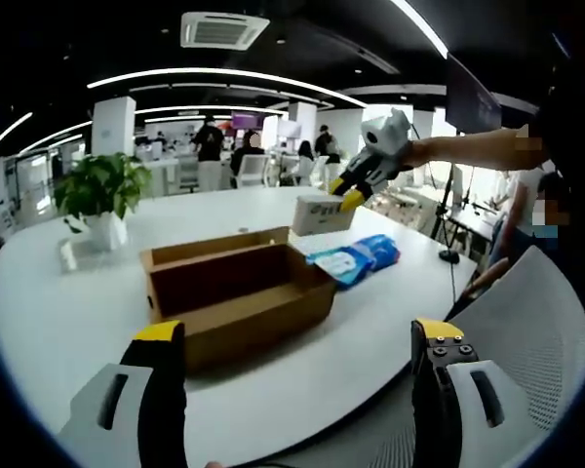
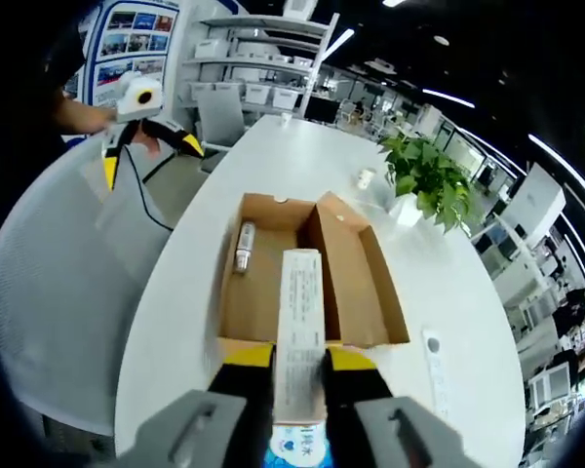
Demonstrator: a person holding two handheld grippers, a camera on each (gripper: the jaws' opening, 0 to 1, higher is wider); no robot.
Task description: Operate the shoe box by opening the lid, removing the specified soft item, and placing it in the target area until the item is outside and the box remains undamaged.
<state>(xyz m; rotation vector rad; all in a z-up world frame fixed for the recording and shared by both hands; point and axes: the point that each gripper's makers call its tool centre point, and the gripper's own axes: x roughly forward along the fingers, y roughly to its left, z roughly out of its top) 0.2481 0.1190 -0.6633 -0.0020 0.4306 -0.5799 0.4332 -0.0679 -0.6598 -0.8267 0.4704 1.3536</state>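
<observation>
One white soft pack [image 2: 299,341] clamped in right tongs [image 2: 299,390], left tongs [image 1: 297,356] wide: carry clear of open brown cardboard box [image 2: 273,292], lower gently onto white surface [image 2: 448,302].

Bright ceiling light strips [image 1: 224,76] glare overhead; fisheye bending and slight blur soften edges.

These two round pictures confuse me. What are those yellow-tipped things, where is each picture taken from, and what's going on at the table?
A person holds hand tongs, one pair per hand, each with a camera. The left gripper view looks along the open left tongs at a white table with an open cardboard shoe box, a blue packet and a potted plant. The right tongs hold a white pack in the air. The right gripper view looks down past that pack into the box, where a small bottle lies.
</observation>
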